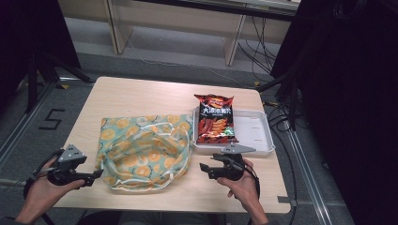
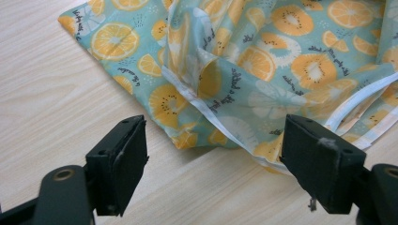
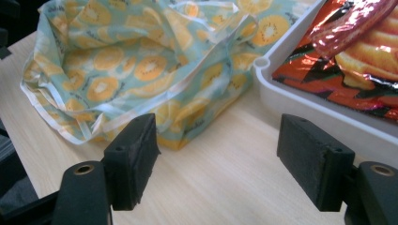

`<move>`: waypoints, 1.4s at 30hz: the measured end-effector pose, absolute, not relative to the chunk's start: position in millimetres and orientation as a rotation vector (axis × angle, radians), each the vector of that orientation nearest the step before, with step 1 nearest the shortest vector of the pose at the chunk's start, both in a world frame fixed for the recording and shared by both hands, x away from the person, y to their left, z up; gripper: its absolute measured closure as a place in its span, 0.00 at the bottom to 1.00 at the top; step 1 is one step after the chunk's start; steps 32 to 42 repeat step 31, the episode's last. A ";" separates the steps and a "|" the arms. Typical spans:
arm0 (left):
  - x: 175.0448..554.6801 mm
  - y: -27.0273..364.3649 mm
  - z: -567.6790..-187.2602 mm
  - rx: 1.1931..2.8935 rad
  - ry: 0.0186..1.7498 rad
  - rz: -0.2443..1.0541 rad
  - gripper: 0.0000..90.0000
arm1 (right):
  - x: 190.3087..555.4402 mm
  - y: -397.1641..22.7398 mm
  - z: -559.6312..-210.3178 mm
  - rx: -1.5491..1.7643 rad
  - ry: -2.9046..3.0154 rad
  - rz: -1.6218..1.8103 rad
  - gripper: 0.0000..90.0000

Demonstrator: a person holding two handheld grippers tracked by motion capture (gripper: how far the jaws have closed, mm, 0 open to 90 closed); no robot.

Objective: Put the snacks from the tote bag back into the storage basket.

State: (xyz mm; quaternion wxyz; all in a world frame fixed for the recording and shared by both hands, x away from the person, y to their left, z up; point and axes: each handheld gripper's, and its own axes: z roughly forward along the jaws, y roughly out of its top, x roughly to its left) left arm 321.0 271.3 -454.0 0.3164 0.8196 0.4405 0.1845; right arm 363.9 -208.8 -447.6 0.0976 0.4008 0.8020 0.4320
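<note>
teal fruit-print bag (image 1: 143, 151) lies between both spread, empty tongs (image 1: 99, 174).

Left tongs (image 1: 96, 174) held low with jaws spread wide, right tongs (image 1: 202, 167) likewise parted, both empty

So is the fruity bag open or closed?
Open. The fruit-print bag lies flat on the table, and its white-edged mouth gapes loosely toward the person. Whether anything is inside, I cannot tell.
</note>
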 end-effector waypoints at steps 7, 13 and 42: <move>320.7 268.1 -455.7 2.130 1.170 0.491 0.25 | 356.9 -209.2 -450.8 1.177 2.413 1.261 0.31; 320.6 269.1 -454.9 2.160 1.156 0.487 0.25 | 348.1 -208.8 -452.6 1.167 2.424 1.234 0.28; 321.2 267.6 -457.0 2.142 1.165 0.483 0.25 | 339.2 -212.3 -455.5 1.169 2.409 1.168 0.26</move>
